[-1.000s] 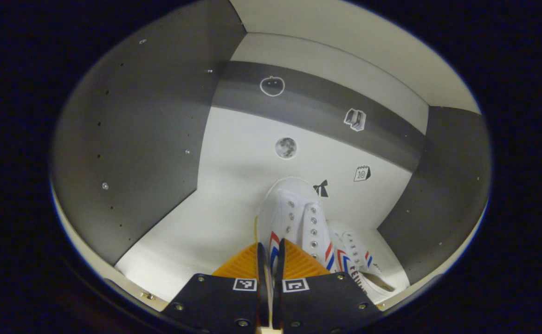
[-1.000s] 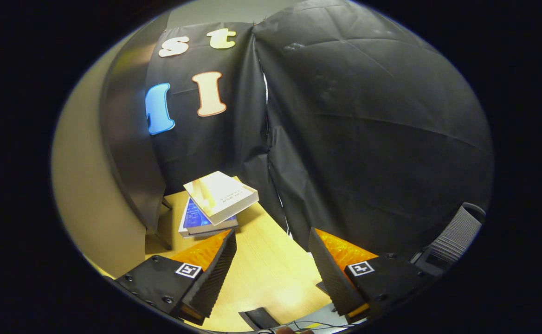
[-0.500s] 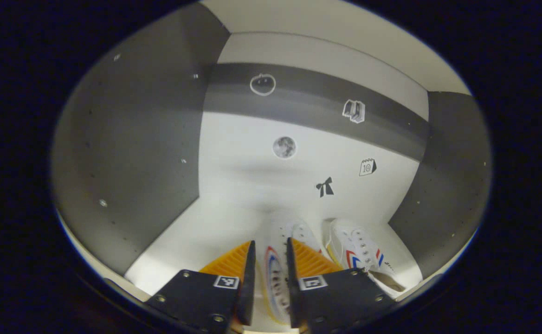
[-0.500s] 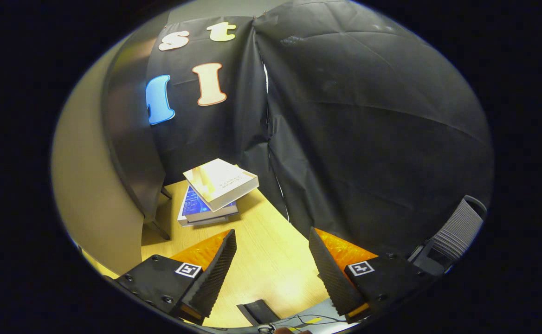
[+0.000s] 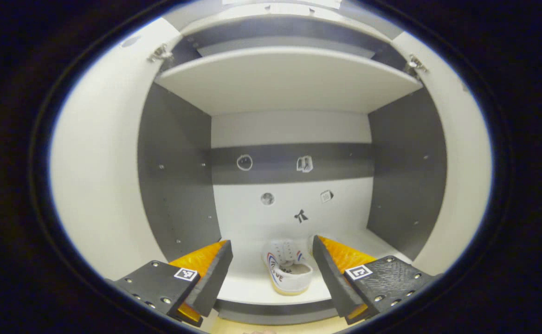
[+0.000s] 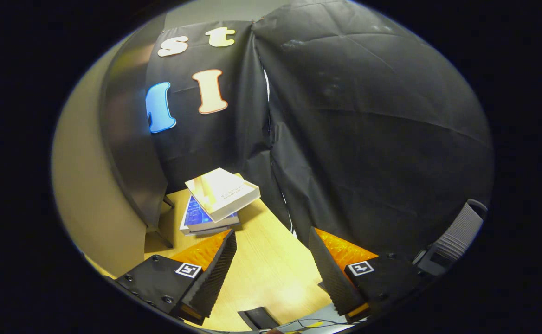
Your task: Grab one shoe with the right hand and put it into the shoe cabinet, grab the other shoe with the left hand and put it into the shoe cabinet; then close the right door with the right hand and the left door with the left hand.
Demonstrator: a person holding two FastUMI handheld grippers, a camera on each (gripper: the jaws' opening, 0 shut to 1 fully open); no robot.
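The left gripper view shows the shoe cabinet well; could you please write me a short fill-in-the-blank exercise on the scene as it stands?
1. In the left gripper view, the left tool is ____ and holds nothing.
2. The white shoe rests on the cabinet's ____ shelf.
3. In the right gripper view, the stack of books lies on a ____ table.
4. The right tool points at the black ____.

Missing words: open; bottom; wooden; cloth

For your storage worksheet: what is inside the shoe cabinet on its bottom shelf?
A white shoe with red and blue stripes sits on the cabinet floor, heel toward the camera. Small stickers mark the back wall. The left gripper hides the spot beside it, so a second shoe cannot be confirmed.
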